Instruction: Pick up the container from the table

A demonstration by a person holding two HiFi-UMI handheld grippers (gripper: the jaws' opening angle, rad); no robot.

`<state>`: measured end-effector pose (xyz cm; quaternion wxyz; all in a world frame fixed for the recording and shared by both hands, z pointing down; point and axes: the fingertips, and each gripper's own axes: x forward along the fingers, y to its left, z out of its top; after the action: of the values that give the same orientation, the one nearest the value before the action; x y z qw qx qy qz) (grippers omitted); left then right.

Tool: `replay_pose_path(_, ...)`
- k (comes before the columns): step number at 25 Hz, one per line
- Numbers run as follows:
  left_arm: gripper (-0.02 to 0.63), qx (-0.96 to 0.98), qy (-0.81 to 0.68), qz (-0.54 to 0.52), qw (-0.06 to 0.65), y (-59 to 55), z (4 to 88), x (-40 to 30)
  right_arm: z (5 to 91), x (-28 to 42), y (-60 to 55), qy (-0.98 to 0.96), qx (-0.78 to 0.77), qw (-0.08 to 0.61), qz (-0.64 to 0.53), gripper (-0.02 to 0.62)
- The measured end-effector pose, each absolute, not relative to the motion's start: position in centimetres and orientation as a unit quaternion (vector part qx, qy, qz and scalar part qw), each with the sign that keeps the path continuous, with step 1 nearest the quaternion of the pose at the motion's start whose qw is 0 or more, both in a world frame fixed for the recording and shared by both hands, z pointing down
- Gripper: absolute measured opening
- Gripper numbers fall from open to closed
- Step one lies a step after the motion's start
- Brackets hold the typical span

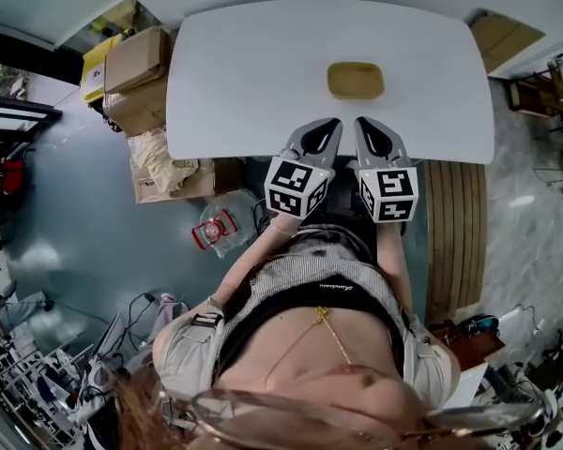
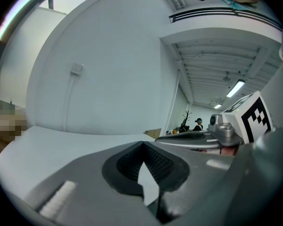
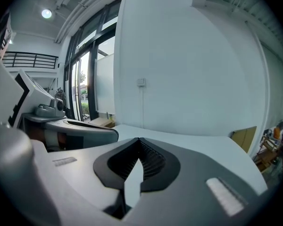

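The container [image 1: 356, 81] sits on the white table [image 1: 244, 73], about midway between the near and far edges and a little toward the right edge. It is a shallow, tan dish with rounded corners and a raised rim. It looks empty, and nothing else lies near it.

Both grippers hover at the near edge, side by side and pointing toward the far edge. The left gripper [image 1: 317, 137] and the right gripper [image 1: 377, 139] are each apart from the container, which lies just beyond their tips. In the left gripper view and the right gripper view the 2 ribbed pads meet at the tip. Nothing is pinched between them, so both are clenched and empty. Both cameras are tilted up at the wall, so neither shows the container.

Judging by its thin wall and shallow shape, the container is probably light and fairly stiff, perhaps moulded fibre or plastic. It is likely to slide on the smooth tabletop if it is nudged. The rim looks like the best place to grip, with 1 pad inside the wall and 1 outside, on the near long side. A grip at 1 end would probably tip it, so holding near the middle of that side should keep it level. The jaws will have to spread first.
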<state>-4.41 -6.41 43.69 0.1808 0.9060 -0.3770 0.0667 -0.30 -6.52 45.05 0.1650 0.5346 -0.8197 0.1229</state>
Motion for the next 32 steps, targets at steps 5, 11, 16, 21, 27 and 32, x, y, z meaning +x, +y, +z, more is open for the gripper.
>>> replay_pose_path(5, 0.0, 0.904, -0.381, 0.066, 0.182, -8.8, 43.9, -2.6, 45.4, 1.4, -8.8, -0.822, 0.53, 0.165, 0.128, 0.023)
replay_pose_path(11, 0.0, 0.901, -0.389, 0.069, 0.179, -12.4, 43.1, 0.0, 44.6, 4.0, -12.5, -0.828, 0.523, 0.159, 0.126, 0.024)
replay_pose_path(16, 0.0, 0.895, -0.404, 0.067, 0.177, -15.5, 42.3, 1.1, 43.7, 5.3, -15.5, -0.836, 0.511, 0.16, 0.119, 0.023)
replay_pose_path(21, 0.0, 0.891, -0.414, 0.067, 0.174, -17.4, 41.9, 2.3, 43.3, 6.6, -17.4, -0.842, 0.502, 0.161, 0.115, 0.023)
replay_pose_path(27, 0.0, 0.891, -0.412, 0.07, 0.177, -18.5, 42.1, 4.3, 43.6, 7.7, -18.4, -0.847, 0.492, 0.164, 0.117, 0.023)
replay_pose_path(32, 0.0, 0.892, -0.408, 0.074, 0.182, -19.2, 42.5, 6.3, 43.8, 9.8, -19.1, -0.845, 0.495, 0.164, 0.121, 0.023)
